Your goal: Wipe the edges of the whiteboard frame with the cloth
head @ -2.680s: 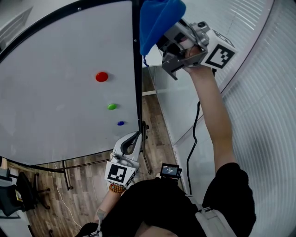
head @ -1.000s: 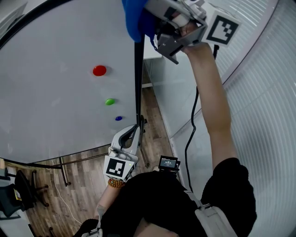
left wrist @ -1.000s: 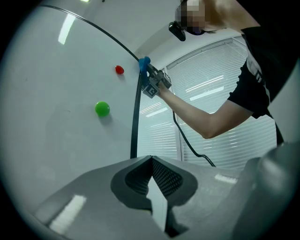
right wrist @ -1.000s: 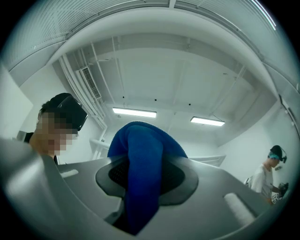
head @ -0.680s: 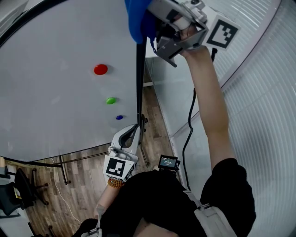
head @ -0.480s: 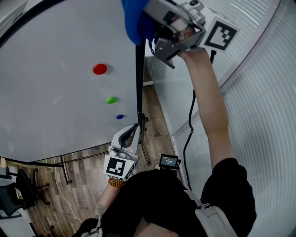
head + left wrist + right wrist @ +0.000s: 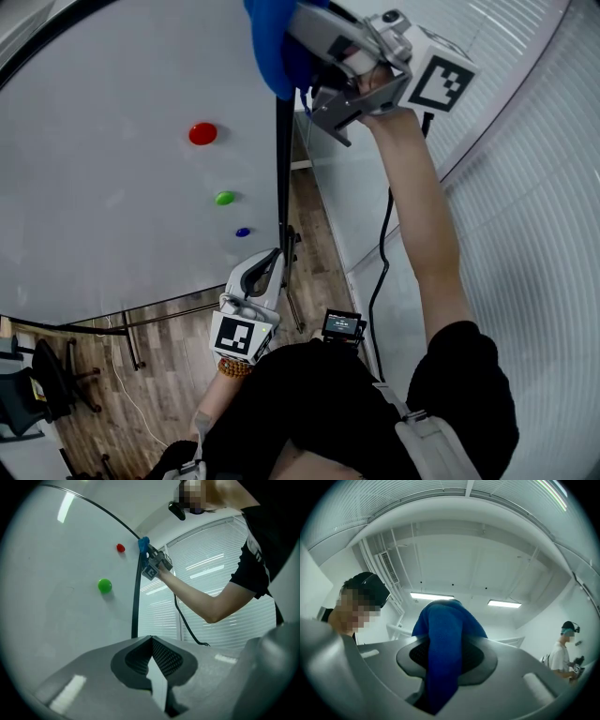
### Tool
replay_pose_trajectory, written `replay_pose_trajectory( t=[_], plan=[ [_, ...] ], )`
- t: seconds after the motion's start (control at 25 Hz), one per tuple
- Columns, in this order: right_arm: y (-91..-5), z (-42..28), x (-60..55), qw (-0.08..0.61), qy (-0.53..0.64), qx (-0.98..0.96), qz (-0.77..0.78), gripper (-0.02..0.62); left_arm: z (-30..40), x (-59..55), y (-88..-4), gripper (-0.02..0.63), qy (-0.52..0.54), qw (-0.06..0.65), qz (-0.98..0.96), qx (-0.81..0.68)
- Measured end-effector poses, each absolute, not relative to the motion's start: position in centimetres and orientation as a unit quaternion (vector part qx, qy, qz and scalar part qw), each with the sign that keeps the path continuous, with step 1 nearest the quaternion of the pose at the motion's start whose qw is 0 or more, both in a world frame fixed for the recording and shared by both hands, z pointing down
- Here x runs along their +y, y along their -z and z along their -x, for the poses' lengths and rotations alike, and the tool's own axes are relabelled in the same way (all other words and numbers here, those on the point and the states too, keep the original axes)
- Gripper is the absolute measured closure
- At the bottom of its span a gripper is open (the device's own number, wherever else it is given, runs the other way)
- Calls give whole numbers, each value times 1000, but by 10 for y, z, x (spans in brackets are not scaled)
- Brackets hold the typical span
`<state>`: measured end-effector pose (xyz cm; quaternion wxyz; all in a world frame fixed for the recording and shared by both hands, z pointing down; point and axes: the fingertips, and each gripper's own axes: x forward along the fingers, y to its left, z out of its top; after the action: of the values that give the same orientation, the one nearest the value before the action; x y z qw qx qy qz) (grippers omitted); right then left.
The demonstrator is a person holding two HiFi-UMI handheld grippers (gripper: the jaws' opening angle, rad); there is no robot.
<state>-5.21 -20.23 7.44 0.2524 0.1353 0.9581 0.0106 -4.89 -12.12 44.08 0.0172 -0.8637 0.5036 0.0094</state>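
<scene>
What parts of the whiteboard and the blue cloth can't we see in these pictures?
Head view: the blue cloth runs off the top edge and covers the black frame there, so touching can't be told.
Head view: the whiteboard is cut off at the left edge.
Head view: the small screen is too small to read.
Right gripper view: the frame doesn't show; the cloth fills the jaws.

Floor: brown wood planks (image 7: pixel 178 375), seen far below in the head view.
Furniture: a dark office chair (image 7: pixel 39 382) stands at the lower left edge.
Windows: white horizontal blinds (image 7: pixel 534 187) cover the whole right side.
Ceiling: white, with exposed pipes and a slatted vent (image 7: pixel 389 566).
Light: two long strip lamps (image 7: pixel 432 596), both lit.
Background: a person (image 7: pixel 565 651) stands far off at the right.
</scene>
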Motion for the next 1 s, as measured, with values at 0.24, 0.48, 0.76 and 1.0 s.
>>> replay_pose_trajectory(
  t=[0.24, 0.48, 0.76, 1.0],
  plan=[
    [-76, 52, -206, 251, -7, 959, -129, 456, 44, -123, -430, 606, -1, 11, 863, 506],
    [-76, 53, -203, 243, -5, 962, -125, 456, 40, -119, -419, 606, -8, 17, 866, 499],
    [-77, 53, -205, 245, 2, 962, -122, 456, 38, -118, -412, 606, -7, 10, 864, 503],
    [-77, 52, -208, 253, 11, 960, -121, 456, 39, -117, -410, 606, -7, 5, 863, 506]
  ],
)
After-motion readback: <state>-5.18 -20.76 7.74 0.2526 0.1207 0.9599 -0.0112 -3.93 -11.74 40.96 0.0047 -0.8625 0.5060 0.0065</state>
